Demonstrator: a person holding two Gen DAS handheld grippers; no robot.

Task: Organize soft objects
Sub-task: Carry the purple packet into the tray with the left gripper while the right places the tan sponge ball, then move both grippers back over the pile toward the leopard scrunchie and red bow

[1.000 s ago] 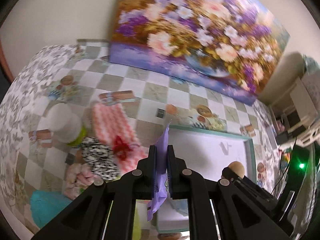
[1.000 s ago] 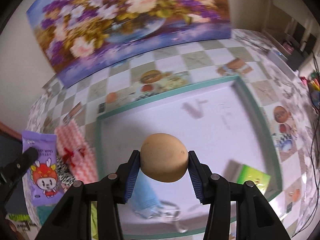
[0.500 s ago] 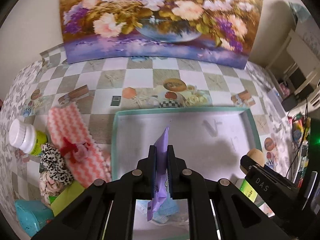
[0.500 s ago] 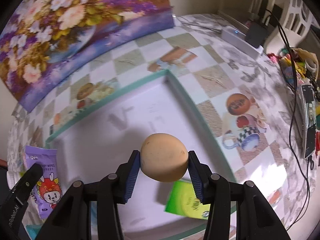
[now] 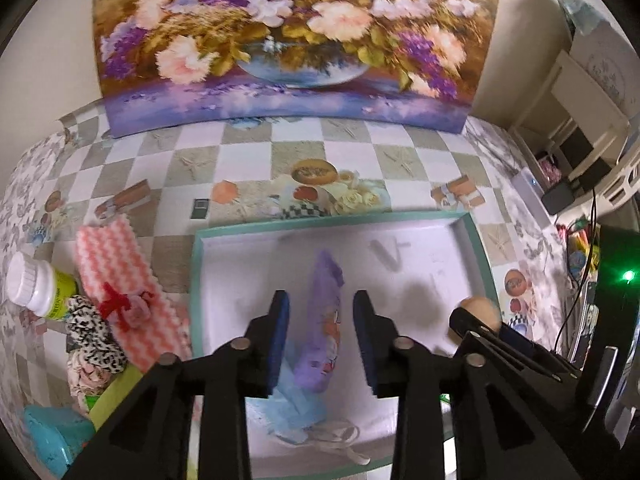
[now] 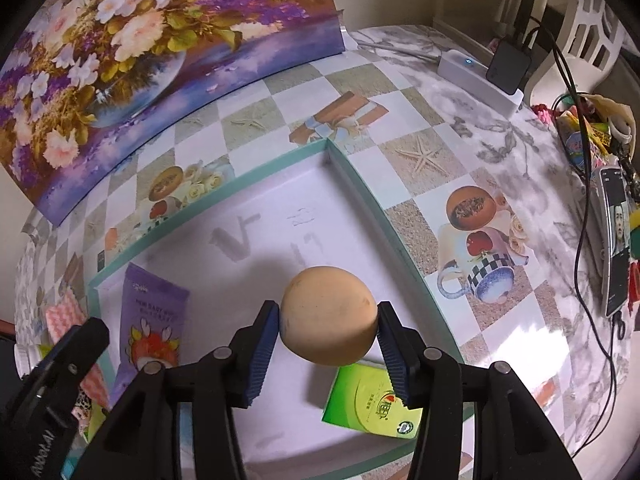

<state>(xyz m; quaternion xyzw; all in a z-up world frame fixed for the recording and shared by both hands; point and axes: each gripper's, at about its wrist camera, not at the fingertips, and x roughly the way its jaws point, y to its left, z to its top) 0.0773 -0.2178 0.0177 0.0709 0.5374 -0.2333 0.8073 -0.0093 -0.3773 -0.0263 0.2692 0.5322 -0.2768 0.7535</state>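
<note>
a lived-in room of a home: the desk (image 6: 452, 92) wore a checked oilcloth printed with cups, fruit and starfish, and a large flower painting (image 5: 288, 36) leaned against the plain wall behind it. a power strip with a plugged-in adapter (image 6: 480, 76), trailing cables, a phone (image 6: 618, 240) and white shelving (image 5: 592, 120) crowded the far side.

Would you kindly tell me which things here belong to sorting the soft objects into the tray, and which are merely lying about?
Part of the job: purple wipes pack, tan ball, green pack, pale blue mask, teal-rimmed tray, pink wavy cloth, leopard scrunchie.
Just lying about: flower painting, white-capped bottle, phone, white power strip.
</note>
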